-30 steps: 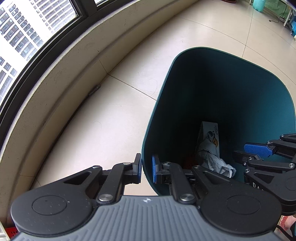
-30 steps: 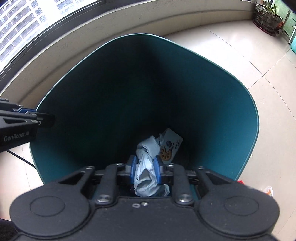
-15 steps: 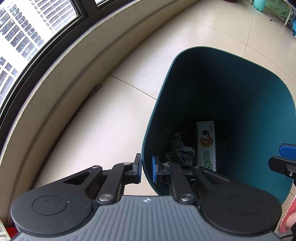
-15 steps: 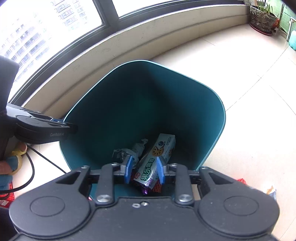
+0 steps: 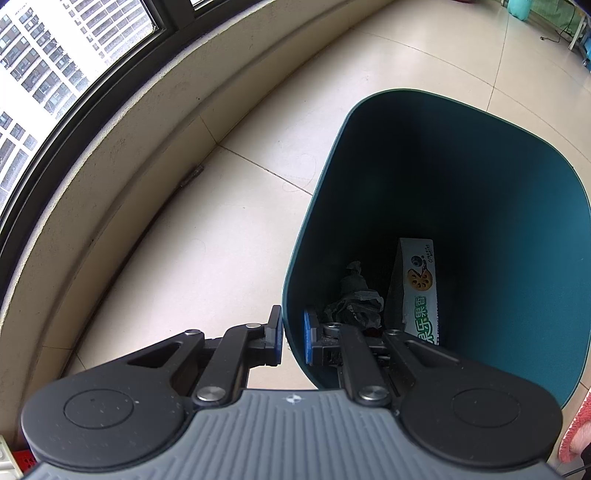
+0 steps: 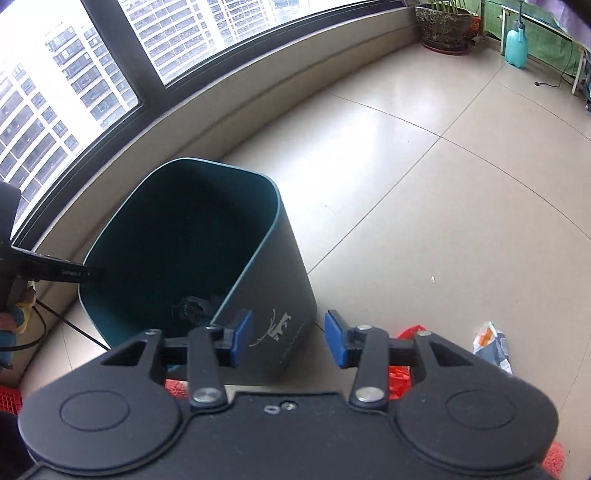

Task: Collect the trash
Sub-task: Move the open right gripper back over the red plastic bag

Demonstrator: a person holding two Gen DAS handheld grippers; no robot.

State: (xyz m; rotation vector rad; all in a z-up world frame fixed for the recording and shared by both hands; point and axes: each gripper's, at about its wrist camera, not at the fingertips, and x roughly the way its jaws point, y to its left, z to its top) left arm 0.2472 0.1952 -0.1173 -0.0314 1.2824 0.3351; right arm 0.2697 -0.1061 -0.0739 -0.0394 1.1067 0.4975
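**Bin rim pinched on my left, right claw spread wide over the floor**

On my left wrist view, the left gripper [image 5: 292, 334] is pinching the near wall of the teal bin [image 5: 546, 229]: one blue pad sits outside the rim, the other inside, with the thin wall clamped between them. Looking down into the bin, I can see a crumpled grey wad [image 5: 354, 295] lying at the bottom, just beside a white snack wrapper [image 5: 419, 288] with green lettering that leans up against the inner wall. The two pieces are close together, possibly touching; I can't tell for sure in that dark corner.

Over on my right wrist view, the right gripper [image 6: 289, 339] is spread wide, nothing between its blue pads. It hangs outside the bin [image 6: 280, 295], with the bin's grey outer wall and its white printed logo showing through the gap. I can see the other gripper's black finger [image 6: 55, 271] reaching in at the bin's left rim.

On the tiled floor [image 6: 443, 166] to the right, a red wrapper [image 6: 400, 373] lies partly hidden behind my right finger linkage, and a crumpled grey and orange packet [image 6: 493, 345] sits near it, farther right. Far back, a potted plant [image 6: 445, 24] and a turquoise spray bottle [image 6: 516, 42] stand by the curved window ledge.
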